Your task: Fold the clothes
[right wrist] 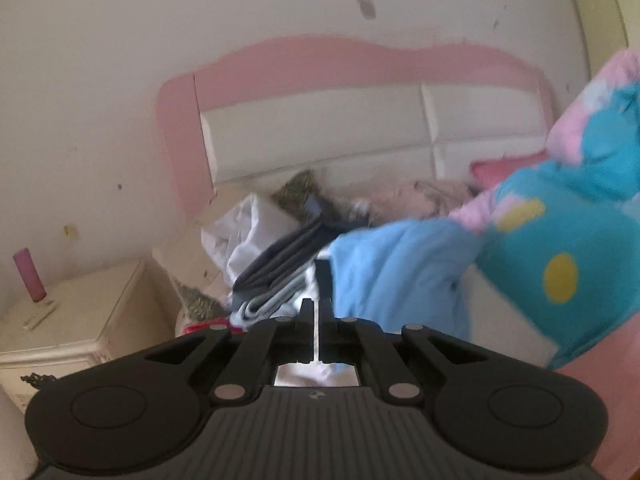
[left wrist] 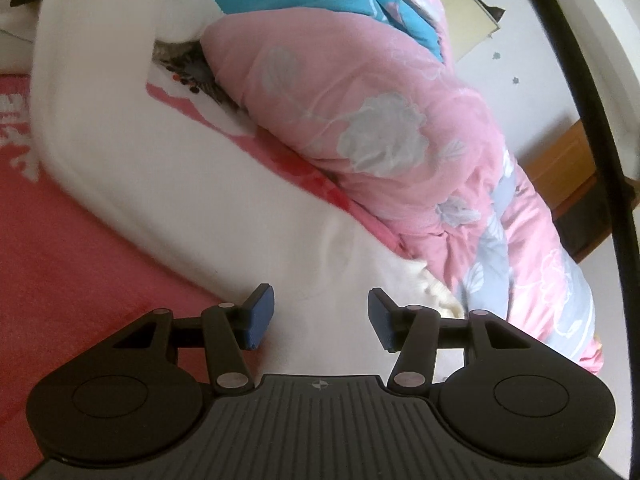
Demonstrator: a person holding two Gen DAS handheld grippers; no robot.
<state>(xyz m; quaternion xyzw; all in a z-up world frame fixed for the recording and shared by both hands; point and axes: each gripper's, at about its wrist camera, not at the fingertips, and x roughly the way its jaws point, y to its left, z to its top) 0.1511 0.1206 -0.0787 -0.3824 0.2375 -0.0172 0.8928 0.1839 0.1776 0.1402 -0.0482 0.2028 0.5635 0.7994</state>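
The soft, limp white knit garment (left wrist: 168, 184) sprawls across the pink bed sheet (left wrist: 60, 260) beside the quilt, left gripper (left wrist: 320, 318) spread above it, right gripper (right wrist: 317, 320) pinching thin white fabric; best gripped at a hem

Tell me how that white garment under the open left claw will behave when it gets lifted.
The white garment looks soft and thick, with rounded folds, so it will probably droop from the left claw rather than hold shape. It sprawls broadly across the pink bed sheet, so a one-point grip would likely drag the rest. Its fuzzy surface seems unlikely to slip.
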